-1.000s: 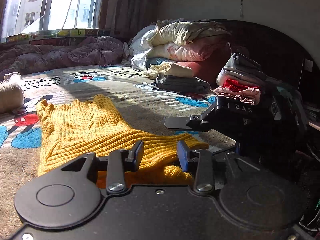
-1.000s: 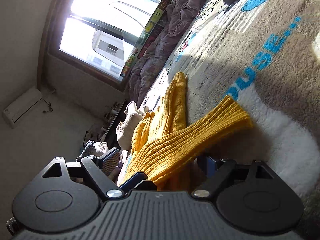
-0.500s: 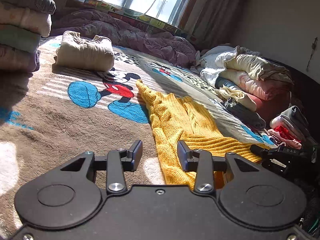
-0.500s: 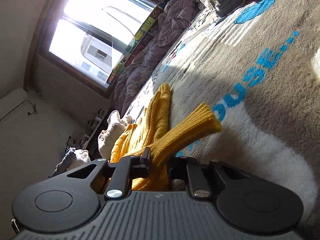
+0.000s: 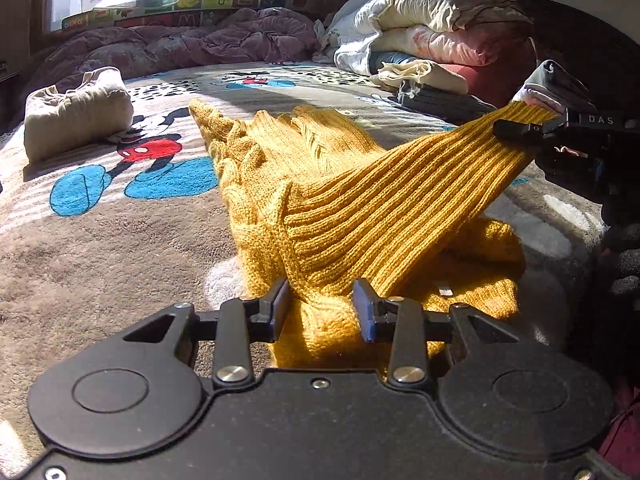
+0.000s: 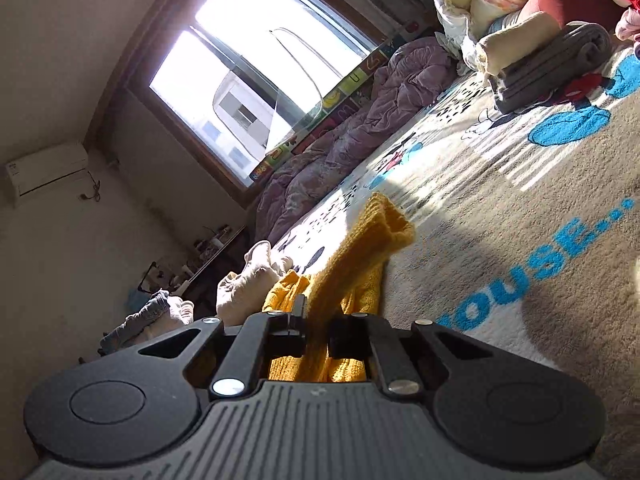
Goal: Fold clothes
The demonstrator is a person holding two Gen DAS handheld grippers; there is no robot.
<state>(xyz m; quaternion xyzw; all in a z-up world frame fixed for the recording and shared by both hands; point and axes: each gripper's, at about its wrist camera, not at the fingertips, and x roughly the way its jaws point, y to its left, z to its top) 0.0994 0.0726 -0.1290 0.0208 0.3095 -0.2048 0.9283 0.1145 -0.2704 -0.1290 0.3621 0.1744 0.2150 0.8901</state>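
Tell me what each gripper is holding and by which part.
Right gripper: jaws shut on the yellow sweater's ribbed sleeve cuff. Left gripper: jaws open around the sweater's near edge, holding nothing.

Left of the yellow sweater (image 5: 320,184) the patterned blanket (image 5: 100,240) on the bed lies bare and open, and the only thing standing in it is a folded cream bundle (image 5: 76,112) well back toward the window. The sweater's ribbed sleeve (image 5: 420,184) is stretched taut and raised from the left gripper (image 5: 322,308) up to the right gripper (image 5: 520,130), barring any straight pass across the right side. Behind it, the grey folded clothes (image 5: 440,102), the piled bedding (image 5: 432,28) and the purple quilt (image 5: 180,44) close off the far edge.
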